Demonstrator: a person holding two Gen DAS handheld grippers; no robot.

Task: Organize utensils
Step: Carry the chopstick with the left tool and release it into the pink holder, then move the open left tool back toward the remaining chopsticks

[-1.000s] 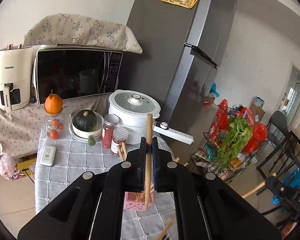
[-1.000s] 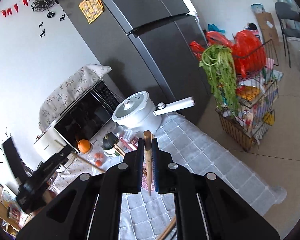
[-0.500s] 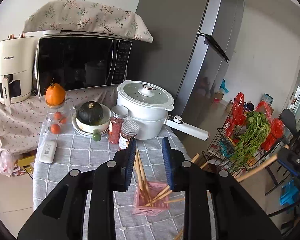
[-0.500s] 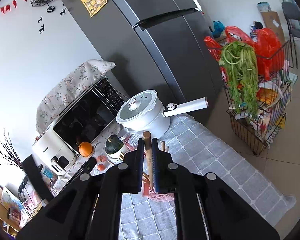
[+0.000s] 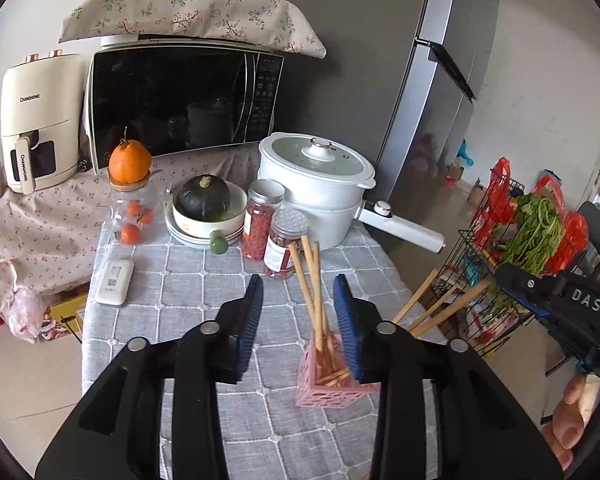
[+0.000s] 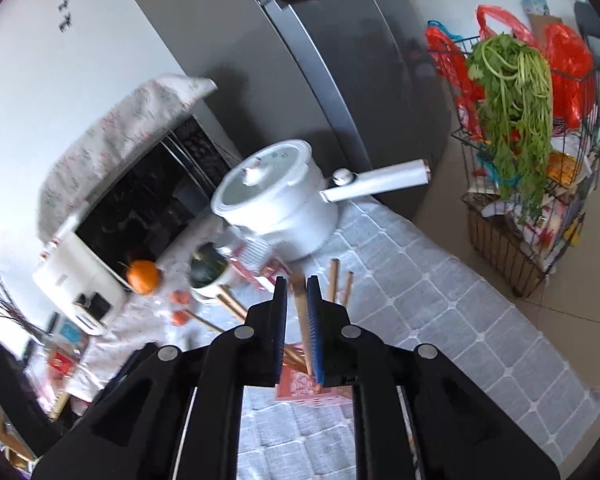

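A pink lattice holder (image 5: 324,396) stands on the grey checked tablecloth (image 5: 188,300) with several wooden chopsticks (image 5: 312,280) upright in it. My left gripper (image 5: 298,286) hangs just above and behind it. Its jaws are opening, and the chopsticks rise between them untouched. In the right wrist view my right gripper (image 6: 296,284) is over the same holder (image 6: 300,384). Its jaws are opening around one chopstick (image 6: 300,312). That stick leans on the right pad, with a gap on its left, and its lower end reaches into the holder.
Behind the holder stand two jars (image 5: 278,236), a white pot with a long handle (image 5: 312,184), a bowl holding a dark squash (image 5: 204,200) and a microwave (image 5: 180,100). A white box (image 5: 114,282) lies at left. A wire rack with greens (image 5: 532,232) stands past the table's right edge.
The left gripper let go of its chopstick, opened and sank toward the holder. The right gripper carried its chopstick over the holder, lowered it and parted its jaws slightly.
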